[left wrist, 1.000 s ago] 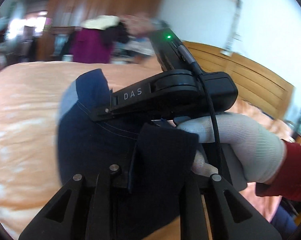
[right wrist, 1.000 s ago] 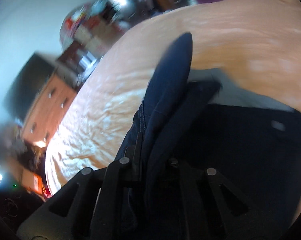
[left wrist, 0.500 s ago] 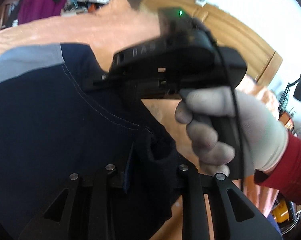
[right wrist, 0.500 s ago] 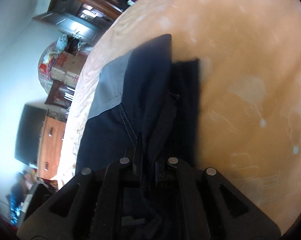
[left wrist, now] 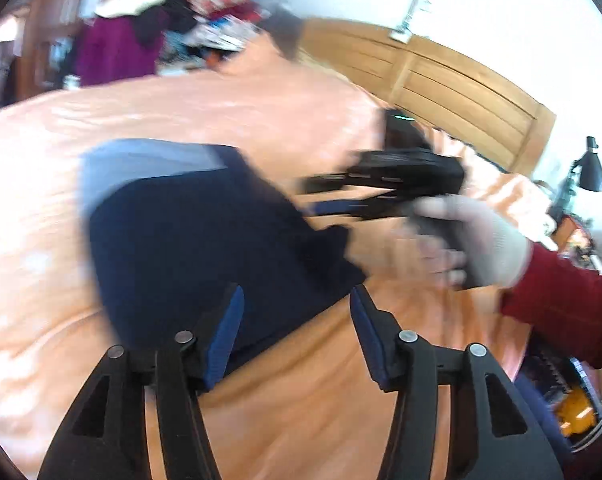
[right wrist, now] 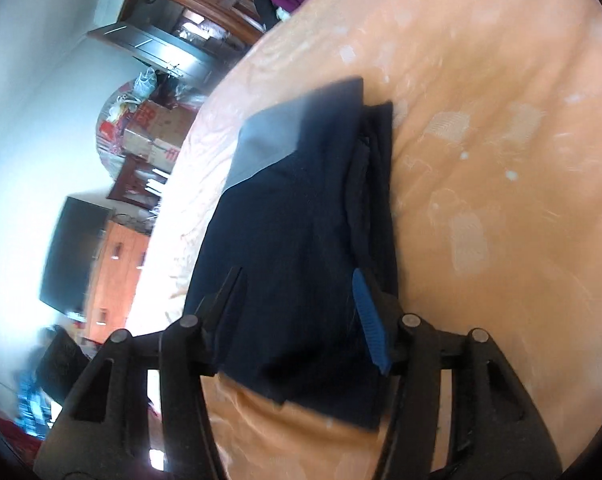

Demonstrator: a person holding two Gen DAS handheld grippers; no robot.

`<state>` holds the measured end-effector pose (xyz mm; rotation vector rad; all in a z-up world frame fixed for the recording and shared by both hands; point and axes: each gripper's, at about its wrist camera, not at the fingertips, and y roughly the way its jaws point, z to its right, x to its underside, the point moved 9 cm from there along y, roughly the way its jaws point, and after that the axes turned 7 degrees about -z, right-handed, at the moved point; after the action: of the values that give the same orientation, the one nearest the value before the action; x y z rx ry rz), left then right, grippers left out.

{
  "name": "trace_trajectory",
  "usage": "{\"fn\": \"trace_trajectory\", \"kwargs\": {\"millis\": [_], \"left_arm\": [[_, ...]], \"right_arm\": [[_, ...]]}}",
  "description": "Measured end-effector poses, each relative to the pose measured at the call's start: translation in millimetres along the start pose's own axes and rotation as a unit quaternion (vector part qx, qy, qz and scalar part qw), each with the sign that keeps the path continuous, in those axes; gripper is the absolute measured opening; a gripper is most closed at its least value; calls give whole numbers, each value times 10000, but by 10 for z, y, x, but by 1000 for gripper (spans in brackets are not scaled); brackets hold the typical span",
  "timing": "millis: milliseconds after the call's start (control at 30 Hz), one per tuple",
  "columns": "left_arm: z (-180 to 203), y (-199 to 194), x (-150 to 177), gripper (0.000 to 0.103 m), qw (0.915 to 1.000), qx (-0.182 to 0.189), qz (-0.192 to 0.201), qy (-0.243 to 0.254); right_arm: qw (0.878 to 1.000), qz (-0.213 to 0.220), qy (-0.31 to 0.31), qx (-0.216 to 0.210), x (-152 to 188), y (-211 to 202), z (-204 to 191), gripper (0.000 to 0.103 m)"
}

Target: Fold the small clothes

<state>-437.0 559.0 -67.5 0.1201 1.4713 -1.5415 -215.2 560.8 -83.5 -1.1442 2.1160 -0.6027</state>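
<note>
Both tongs, left point(left wrist: 297, 336) and right point(right wrist: 301, 312), gape apart and empty over the folded navy garment point(right wrist: 301, 216) on the bed point(right wrist: 501, 160), its long axis running away from the right tongs, the nearer ones.

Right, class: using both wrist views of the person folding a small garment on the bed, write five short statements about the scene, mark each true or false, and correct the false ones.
1. The left gripper is clamped on the dark navy garment. False: its jaws stand open, holding nothing.
2. The garment lies on an orange bedspread. True.
3. The right gripper is open. True.
4. The garment is plain navy all over. False: it has a grey panel at its far end.
5. The gloved hand holding the right gripper wears a red sleeve. True.
</note>
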Motion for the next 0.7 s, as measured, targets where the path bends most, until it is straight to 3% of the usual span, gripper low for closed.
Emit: {"fn": "trace_trajectory", "kwargs": {"millis": [67, 133, 233, 400, 567, 600, 633, 667, 700], "left_arm": [[-249, -140, 106, 59, 9989, -437, 5, -169], [-470, -139, 280, 59, 9974, -626, -190, -308], [-686, -39, 348, 59, 9958, -631, -380, -543], [-790, 217, 374, 59, 9937, -719, -521, -688], [-831, 583, 314, 59, 9922, -966, -634, -471], [-864, 619, 312, 59, 9920, -976, -638, -484], [-898, 649, 295, 59, 9917, -983, -635, -539], [-923, 646, 291, 59, 9915, -994, -631, -560], [-950, 660, 289, 59, 9911, -1011, -653, -567]], "right_arm": [[9987, 87, -451, 200, 139, -99, -152, 54], [9971, -101, -699, 268, 244, -11, -281, 54], [9935, -346, -779, 749, 323, 181, -156, 54], [9948, -446, -635, 667, 443, 287, -96, 54], [9949, -441, -500, 759, 436, 301, 30, 53], [9952, -440, -475, 732, 424, 320, 36, 45], [9955, -394, -468, 721, 427, 313, 36, 28], [9954, -365, -459, 751, 431, 303, 52, 3], [9947, -280, -471, 867, 437, 256, 90, 2]]}}
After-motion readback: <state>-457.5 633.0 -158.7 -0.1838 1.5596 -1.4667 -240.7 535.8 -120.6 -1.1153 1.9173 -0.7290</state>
